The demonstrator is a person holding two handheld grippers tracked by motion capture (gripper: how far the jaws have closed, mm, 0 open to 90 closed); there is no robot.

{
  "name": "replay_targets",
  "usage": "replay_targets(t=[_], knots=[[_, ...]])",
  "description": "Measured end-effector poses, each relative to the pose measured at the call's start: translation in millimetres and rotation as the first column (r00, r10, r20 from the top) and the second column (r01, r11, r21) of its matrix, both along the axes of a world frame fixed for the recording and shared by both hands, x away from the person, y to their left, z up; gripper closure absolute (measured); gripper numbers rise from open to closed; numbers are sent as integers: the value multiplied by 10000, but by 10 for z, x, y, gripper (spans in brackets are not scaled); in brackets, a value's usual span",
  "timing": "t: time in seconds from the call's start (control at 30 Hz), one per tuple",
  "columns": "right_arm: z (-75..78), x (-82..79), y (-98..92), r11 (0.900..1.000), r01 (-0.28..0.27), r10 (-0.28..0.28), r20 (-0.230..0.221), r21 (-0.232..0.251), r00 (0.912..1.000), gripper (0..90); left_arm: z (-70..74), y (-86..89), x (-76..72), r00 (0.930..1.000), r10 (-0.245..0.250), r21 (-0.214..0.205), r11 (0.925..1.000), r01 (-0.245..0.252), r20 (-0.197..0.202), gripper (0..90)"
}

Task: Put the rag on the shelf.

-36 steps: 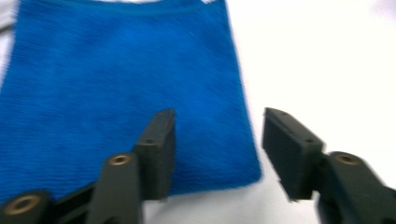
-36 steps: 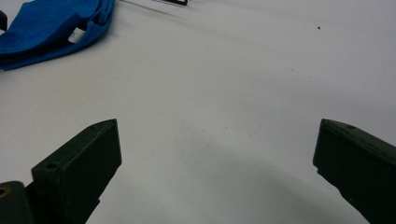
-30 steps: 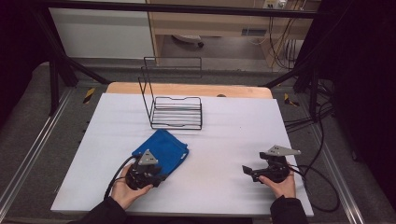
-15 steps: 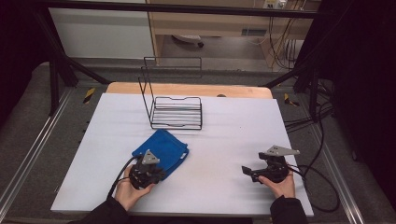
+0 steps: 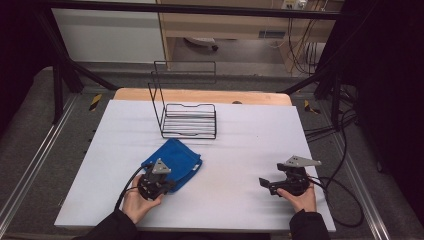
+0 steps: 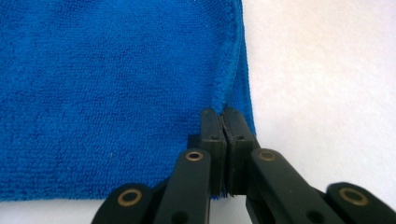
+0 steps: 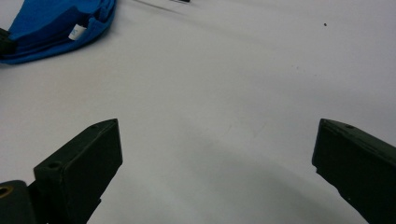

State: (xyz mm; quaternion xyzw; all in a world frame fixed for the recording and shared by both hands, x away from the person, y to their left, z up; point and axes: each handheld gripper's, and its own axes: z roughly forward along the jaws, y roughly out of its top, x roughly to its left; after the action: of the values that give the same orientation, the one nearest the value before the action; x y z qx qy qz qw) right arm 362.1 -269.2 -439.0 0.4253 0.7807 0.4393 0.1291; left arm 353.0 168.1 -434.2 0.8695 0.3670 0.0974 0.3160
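Observation:
A folded blue cloth (image 5: 176, 159) lies on the white table (image 5: 250, 140), left of centre. My left gripper (image 5: 167, 184) sits at the cloth's near edge. In the left gripper view its jaws have just been closing and now meet (image 6: 224, 114), pinching a raised fold of the blue cloth (image 6: 107, 93) at its corner. My right gripper (image 5: 265, 182) rests low over bare table at the right, open, with nothing between its jaws (image 7: 217, 135). The right gripper view catches the cloth (image 7: 51, 18) far off at top left, with a small white label (image 7: 76, 31).
A black wire rack (image 5: 190, 120) with a tall back frame stands at the table's far middle, just beyond the cloth. A wooden strip (image 5: 200, 95) runs along the far edge. Cables (image 5: 340, 200) trail off the right side.
The left gripper's jaws have come together on the cloth's edge. Both hands and the cloth have stayed where they were.

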Motion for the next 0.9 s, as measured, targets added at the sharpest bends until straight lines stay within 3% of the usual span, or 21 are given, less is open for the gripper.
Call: replay_targets(t=[0.17,0.4,0.57,0.83,0.9], knots=[[-1,-3,5,10000,-27,27,14,32,10000,22,52,131,-94,9983,-539,343,9979,547,-230,881],[5,-11,32,10000,-96,96,8,21,10000,22,82,282,-148,9964,-710,692,9948,742,-467,881],[8,-19,40,9999,-81,81,-60,86,9999,25,89,399,-202,9923,-1091,957,9888,1143,-578,880],[31,-25,146,9996,-247,246,119,100,9996,43,73,526,-228,9909,-1240,606,9900,1271,-521,864],[51,-22,226,9996,-259,257,85,142,9996,52,100,524,-231,9916,-1231,286,9918,1242,-389,807]])
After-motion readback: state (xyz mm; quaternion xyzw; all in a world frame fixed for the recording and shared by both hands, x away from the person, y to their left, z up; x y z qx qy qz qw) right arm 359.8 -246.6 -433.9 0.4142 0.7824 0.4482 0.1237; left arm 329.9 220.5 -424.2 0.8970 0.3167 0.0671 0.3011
